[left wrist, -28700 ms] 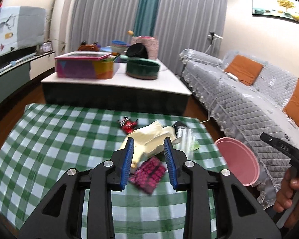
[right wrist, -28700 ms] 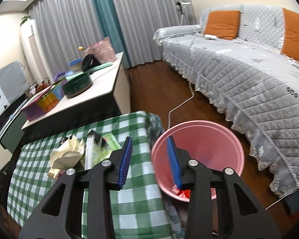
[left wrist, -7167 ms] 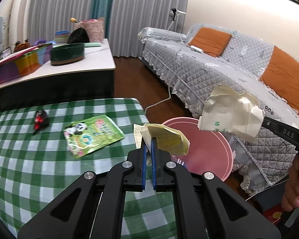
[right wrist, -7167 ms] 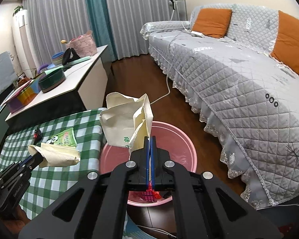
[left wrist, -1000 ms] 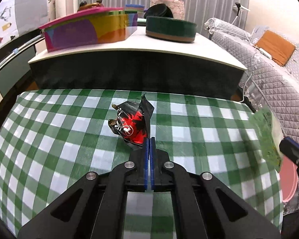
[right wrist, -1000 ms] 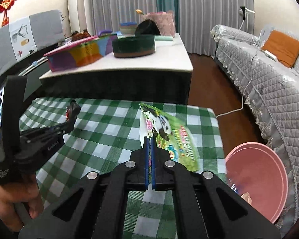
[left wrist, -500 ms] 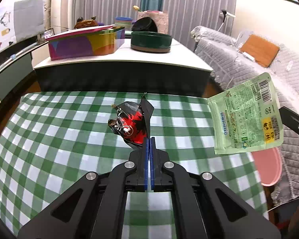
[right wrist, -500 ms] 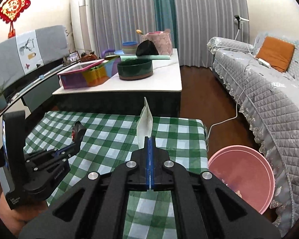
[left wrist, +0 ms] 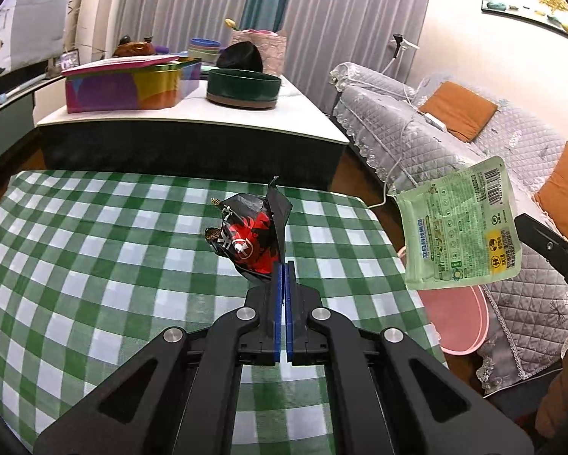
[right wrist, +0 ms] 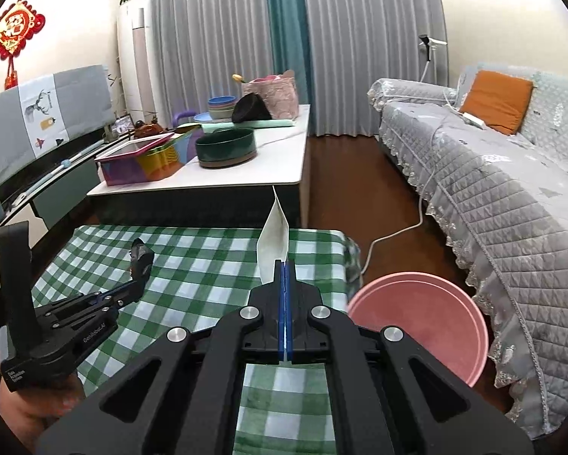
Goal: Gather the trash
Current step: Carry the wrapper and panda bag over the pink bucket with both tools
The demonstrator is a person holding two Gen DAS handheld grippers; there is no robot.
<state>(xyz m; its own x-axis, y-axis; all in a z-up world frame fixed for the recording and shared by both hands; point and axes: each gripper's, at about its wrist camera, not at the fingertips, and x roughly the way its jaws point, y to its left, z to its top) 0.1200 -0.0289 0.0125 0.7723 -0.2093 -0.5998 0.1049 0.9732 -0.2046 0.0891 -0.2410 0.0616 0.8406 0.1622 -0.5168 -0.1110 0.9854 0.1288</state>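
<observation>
Carrying two pieces of trash toward the pink bin (right wrist: 420, 322) at the bench's far-right corner. Left tool (left wrist: 283, 265) fully closed, pinching the lower edge of a crumpled black-and-red snack wrapper (left wrist: 251, 235), lifted clear of the green-checked bench (left wrist: 94, 265). Right tool (right wrist: 285, 265) likewise fully closed, gripping a pale green printed pouch (left wrist: 460, 223), seen edge-on from its own camera and flat-on from the left one, hanging just above and beside the bin's rim.

To finish the step well: keep both grips tight until each piece hangs over the bin's mouth, not merely over its rim. Bring the pouch in first, being already nearest; lower its free end inside the opening before parting the pads, since a flat light pouch probably drifts sideways when dropped from height. Swing the wrapper across the bench corner next, with enough clearance to avoid dragging on the cloth. Stagger the two approaches rather than crowding both tools over one opening. Release with the pads tilted down, so that crinkled foil slides off instead of clinging. Watch the sofa's lace skirt (right wrist: 511, 360) just beside the bin.
</observation>
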